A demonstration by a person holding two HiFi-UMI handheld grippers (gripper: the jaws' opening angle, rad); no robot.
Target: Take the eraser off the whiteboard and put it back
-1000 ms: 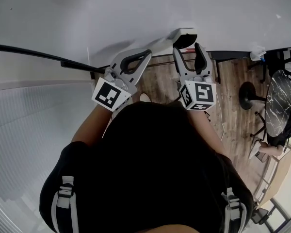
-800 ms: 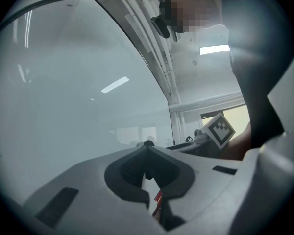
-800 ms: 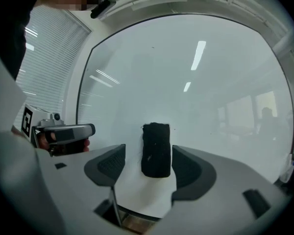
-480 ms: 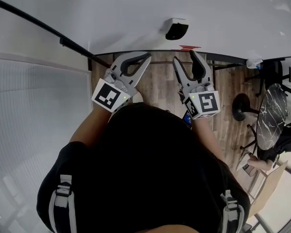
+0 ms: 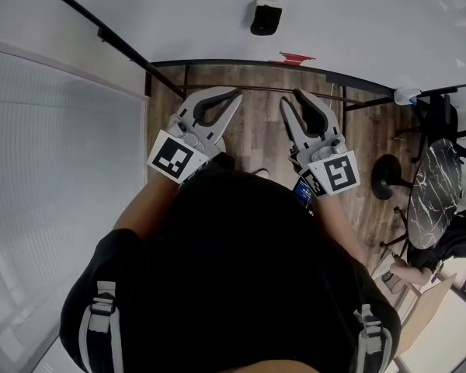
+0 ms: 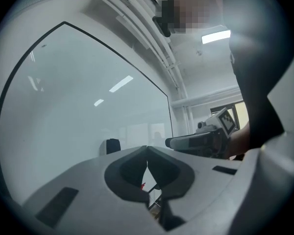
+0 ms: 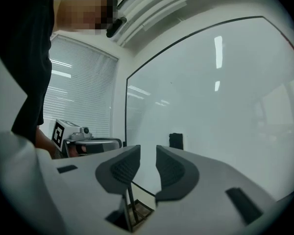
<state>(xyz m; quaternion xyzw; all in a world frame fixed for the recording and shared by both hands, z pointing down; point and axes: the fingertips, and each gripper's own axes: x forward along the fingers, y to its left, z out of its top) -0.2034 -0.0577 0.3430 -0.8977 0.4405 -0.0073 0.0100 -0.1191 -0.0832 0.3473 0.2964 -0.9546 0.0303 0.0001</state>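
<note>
The eraser (image 5: pixel 266 16) is seen on the whiteboard (image 5: pixel 373 14), apart from and ahead of the right hand-held gripper (image 7: pixel 147 153), whose empty jaws have just been drawn nearly together.

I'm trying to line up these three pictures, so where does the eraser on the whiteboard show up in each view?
Head view: the eraser is at top centre, stuck on the whiteboard.
Left gripper view: the eraser is left of centre, in the lower half.
Right gripper view: the eraser is just right of centre, lower half.
Shared landmark: the whiteboard's black frame.
</note>
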